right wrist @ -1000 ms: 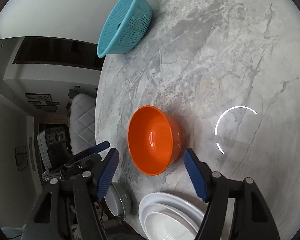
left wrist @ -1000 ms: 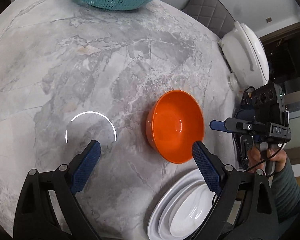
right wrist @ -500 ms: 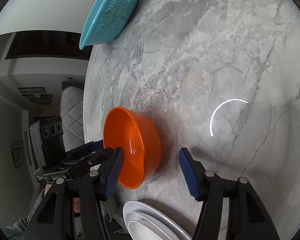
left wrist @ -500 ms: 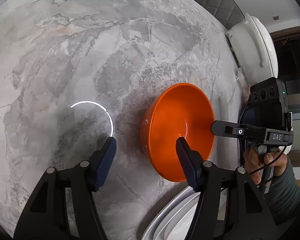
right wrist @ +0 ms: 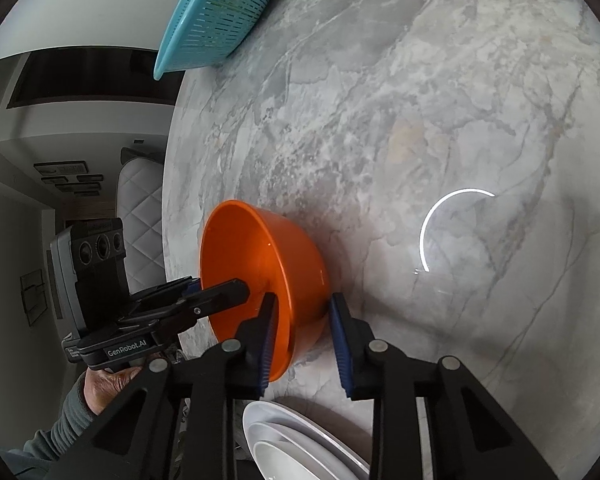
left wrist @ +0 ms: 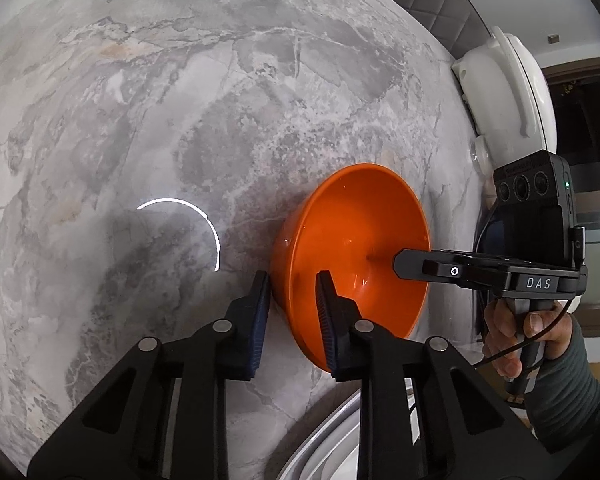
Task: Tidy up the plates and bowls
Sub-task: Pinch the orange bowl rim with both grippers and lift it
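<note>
Open marble ahead, crowding at the near edge

The grey marble tabletop (left wrist: 140,120) lies bare and wide beyond the tilted glossy orange bowl (left wrist: 352,248), giving passage across its middle. Near the front edge, the stack of white oval plates (right wrist: 300,440) sits just beside the bowl, narrowing the way there. The left gripper (left wrist: 290,308) and right gripper (right wrist: 302,328) both straddle the bowl's wall from opposite sides, crowding each other. At the far rim stands a turquoise slotted plastic colander (right wrist: 216,16); a white domed appliance (left wrist: 512,92) blocks one side.
</note>
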